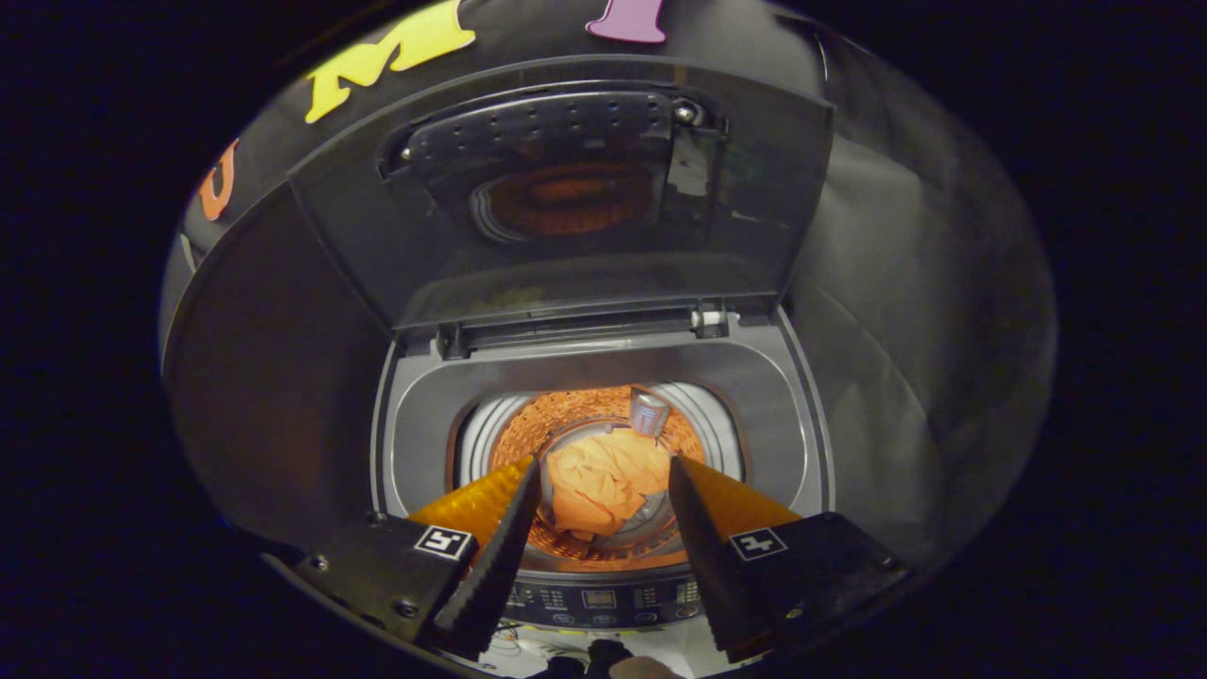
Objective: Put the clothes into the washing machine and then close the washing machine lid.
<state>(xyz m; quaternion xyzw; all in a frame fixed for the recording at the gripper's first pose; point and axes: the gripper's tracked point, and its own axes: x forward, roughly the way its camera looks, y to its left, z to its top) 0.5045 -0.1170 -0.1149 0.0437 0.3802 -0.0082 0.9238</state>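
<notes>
A top-loading washing machine (420, 405) stands below me with its lid (566, 198) raised upright at the back. An orange garment (603, 476) lies crumpled at the bottom of the drum (547, 424). My gripper (603, 471) hovers above the drum mouth, open, with nothing between its fingers; the garment shows through the gap, well below them. A small grey part (649, 413) sticks up inside the drum just beyond the garment.
The machine's control panel (603, 596) runs along the near edge under my fingers. Dark cloth walls close in on the left, right and behind the lid. White material (528, 651) lies below the panel.
</notes>
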